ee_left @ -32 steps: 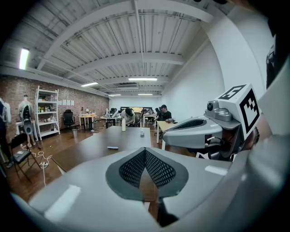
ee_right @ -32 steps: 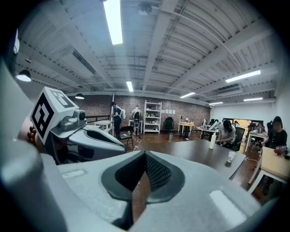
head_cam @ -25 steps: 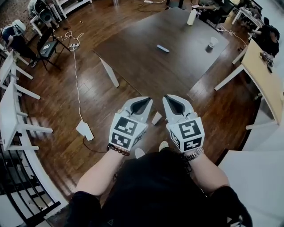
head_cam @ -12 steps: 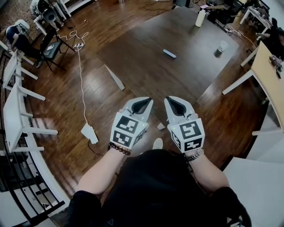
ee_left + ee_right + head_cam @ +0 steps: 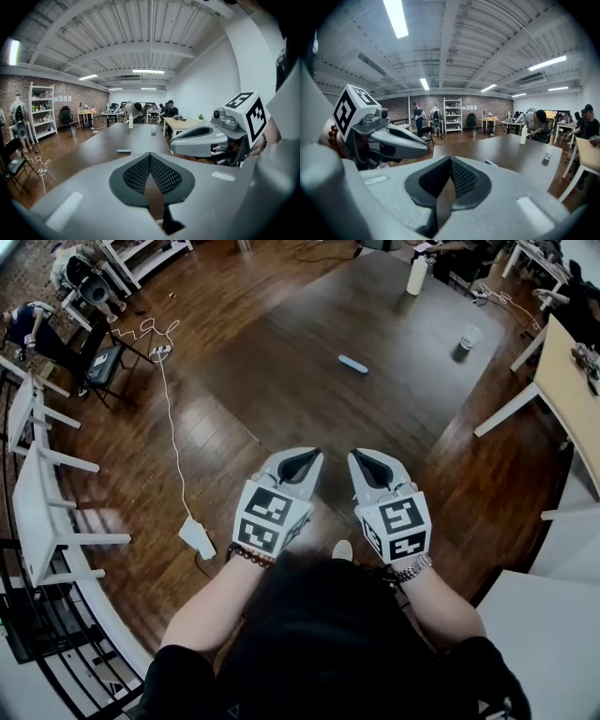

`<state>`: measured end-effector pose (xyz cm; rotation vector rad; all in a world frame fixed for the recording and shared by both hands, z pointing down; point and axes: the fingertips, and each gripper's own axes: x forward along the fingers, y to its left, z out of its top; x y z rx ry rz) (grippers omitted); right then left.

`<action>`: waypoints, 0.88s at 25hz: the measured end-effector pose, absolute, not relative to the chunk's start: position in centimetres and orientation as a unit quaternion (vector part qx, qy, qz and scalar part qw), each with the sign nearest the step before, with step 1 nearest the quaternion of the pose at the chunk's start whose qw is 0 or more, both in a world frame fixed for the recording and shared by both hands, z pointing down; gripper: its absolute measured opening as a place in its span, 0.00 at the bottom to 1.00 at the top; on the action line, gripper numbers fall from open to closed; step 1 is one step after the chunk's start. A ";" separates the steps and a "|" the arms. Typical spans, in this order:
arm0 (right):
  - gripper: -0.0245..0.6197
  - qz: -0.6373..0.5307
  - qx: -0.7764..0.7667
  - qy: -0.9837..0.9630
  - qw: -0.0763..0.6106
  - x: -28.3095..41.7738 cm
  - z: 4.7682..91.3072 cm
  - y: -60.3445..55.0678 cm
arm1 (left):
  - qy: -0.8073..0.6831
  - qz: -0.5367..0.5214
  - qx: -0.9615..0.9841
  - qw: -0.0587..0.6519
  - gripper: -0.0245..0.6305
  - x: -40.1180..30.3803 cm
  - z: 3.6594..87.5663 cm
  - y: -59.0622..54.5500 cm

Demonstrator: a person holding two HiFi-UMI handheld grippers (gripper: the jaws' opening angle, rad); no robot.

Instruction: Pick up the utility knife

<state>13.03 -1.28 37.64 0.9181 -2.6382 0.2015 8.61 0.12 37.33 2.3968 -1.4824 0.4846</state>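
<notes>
The utility knife (image 5: 353,364), a small pale blue-grey bar, lies flat near the middle of the long dark table (image 5: 309,343). It also shows far ahead in the left gripper view (image 5: 123,151) and just past the jaw edge in the right gripper view (image 5: 491,163). My left gripper (image 5: 309,454) and right gripper (image 5: 361,456) are held side by side over the table's near edge, well short of the knife. Both are shut and hold nothing. In each gripper view the jaws meet at the tip: the left gripper (image 5: 150,154) and the right gripper (image 5: 450,159).
A white bottle (image 5: 416,276) and a paper cup (image 5: 470,337) stand at the table's far end. A white cable and adapter (image 5: 197,538) lie on the wooden floor at left, near white chairs (image 5: 37,484). A light wooden table (image 5: 572,399) stands at right. People sit at the back.
Both grippers have come forward together, from over the floor to the table's near edge. The knife is now closer ahead. Both jaws stayed shut.
</notes>
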 end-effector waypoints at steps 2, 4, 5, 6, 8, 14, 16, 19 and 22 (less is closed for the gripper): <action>0.03 0.072 0.336 -0.923 0.172 12.3 37.7 -2.1 | -0.504 0.170 0.836 0.138 0.06 7.6 37.5 -0.6; 0.03 0.073 0.350 -0.918 0.173 10.9 37.8 -2.9 | -0.492 0.171 0.843 0.138 0.06 6.1 37.8 -1.2; 0.03 0.074 0.358 -0.915 0.173 10.0 37.8 -3.3 | -0.485 0.170 0.847 0.136 0.06 5.2 37.8 -1.5; 0.03 0.074 0.366 -0.911 0.174 9.1 37.8 -3.6 | -0.480 0.170 0.851 0.131 0.06 4.1 37.8 -1.9; 0.03 0.074 0.382 -0.905 0.174 7.0 37.7 -4.3 | -0.469 0.171 0.858 0.124 0.06 1.7 37.9 -2.5; 0.03 0.078 0.435 -0.880 0.174 1.3 37.8 -5.7 | -0.433 0.165 0.878 0.121 0.06 -5.8 37.5 -3.8; 0.03 0.083 0.454 -0.869 0.180 0.4 37.9 -6.1 | -0.414 0.167 0.885 0.130 0.06 -7.2 37.5 -3.8; 0.05 0.087 0.474 -0.854 0.196 0.0 38.1 -6.9 | -0.392 0.170 0.894 0.135 0.06 -8.5 38.4 -4.1; 0.06 0.090 0.486 -0.843 0.212 0.4 38.5 -7.9 | -0.373 0.164 0.901 0.149 0.06 -8.6 38.7 -4.4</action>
